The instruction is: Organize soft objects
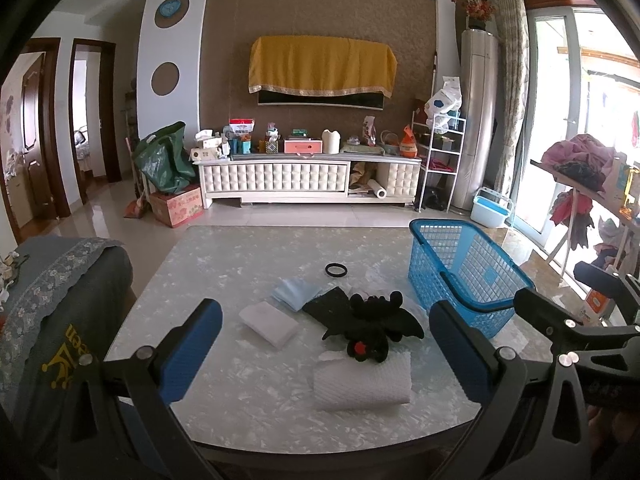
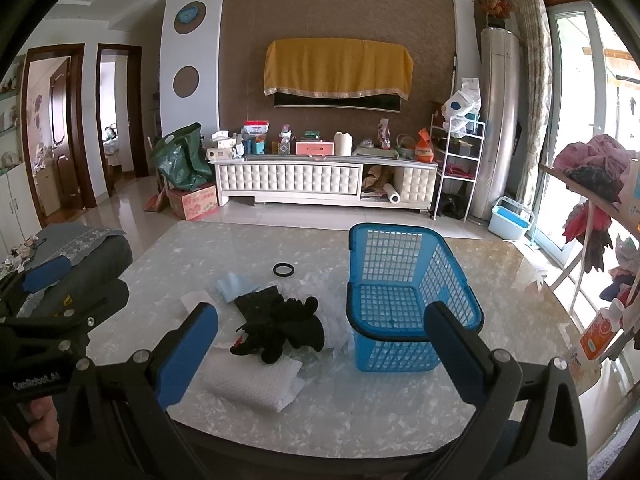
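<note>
A black bat plush [image 1: 374, 326] [image 2: 286, 330] lies mid-table, partly on a folded white towel [image 1: 362, 384] [image 2: 252, 384]. Behind it lie a black cloth [image 1: 326, 306] [image 2: 256, 302], a pale blue cloth [image 1: 296, 294] [image 2: 232, 284] and a white pad [image 1: 268, 322] [image 2: 192, 300]. An empty blue plastic basket [image 1: 460, 276] [image 2: 404, 296] stands at the right. My left gripper [image 1: 324, 356] is open and empty, held above the near table edge before the plush. My right gripper [image 2: 320, 356] is open and empty, between the plush and the basket.
A black ring [image 1: 336, 270] [image 2: 283, 269] lies further back on the marble table [image 1: 240, 264] [image 2: 500, 300]. A grey draped chair [image 1: 60, 304] stands at the left. A rack of clothes [image 2: 600, 208] stands at the right. A TV cabinet [image 1: 308, 176] is against the far wall.
</note>
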A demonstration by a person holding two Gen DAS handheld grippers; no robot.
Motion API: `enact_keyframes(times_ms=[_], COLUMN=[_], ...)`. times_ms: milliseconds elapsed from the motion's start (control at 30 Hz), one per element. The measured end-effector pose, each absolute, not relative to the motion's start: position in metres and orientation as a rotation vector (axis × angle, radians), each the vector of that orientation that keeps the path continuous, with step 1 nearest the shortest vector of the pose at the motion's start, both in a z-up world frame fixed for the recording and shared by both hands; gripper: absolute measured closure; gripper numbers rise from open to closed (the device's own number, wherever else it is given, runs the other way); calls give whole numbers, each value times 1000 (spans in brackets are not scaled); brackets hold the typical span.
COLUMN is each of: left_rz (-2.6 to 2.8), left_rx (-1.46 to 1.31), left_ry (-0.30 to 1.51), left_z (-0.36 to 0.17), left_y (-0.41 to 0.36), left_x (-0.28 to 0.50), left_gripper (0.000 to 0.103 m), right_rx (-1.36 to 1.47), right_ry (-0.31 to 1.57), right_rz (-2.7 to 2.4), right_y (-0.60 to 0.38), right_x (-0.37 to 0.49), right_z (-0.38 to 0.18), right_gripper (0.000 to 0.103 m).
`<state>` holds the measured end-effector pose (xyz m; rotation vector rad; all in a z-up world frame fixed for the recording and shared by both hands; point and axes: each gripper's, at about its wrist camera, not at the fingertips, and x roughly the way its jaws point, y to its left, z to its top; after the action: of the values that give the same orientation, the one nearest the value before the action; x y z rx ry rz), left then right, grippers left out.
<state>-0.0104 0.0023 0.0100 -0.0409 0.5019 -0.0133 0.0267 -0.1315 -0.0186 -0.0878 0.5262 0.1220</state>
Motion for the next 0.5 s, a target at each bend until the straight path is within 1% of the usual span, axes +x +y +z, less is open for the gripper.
enact_keyframes(times_ms=[500], left_rz=[-32], left_rx=[-53], left_ry=[520], left_z=[12], left_y=[2], left_x=[1], left_gripper=[0], right_rx=[-82], right_ry=[532], right_rz=[131], right_y=[-137], right_x=[33], right_z=[-12], right_gripper=[0])
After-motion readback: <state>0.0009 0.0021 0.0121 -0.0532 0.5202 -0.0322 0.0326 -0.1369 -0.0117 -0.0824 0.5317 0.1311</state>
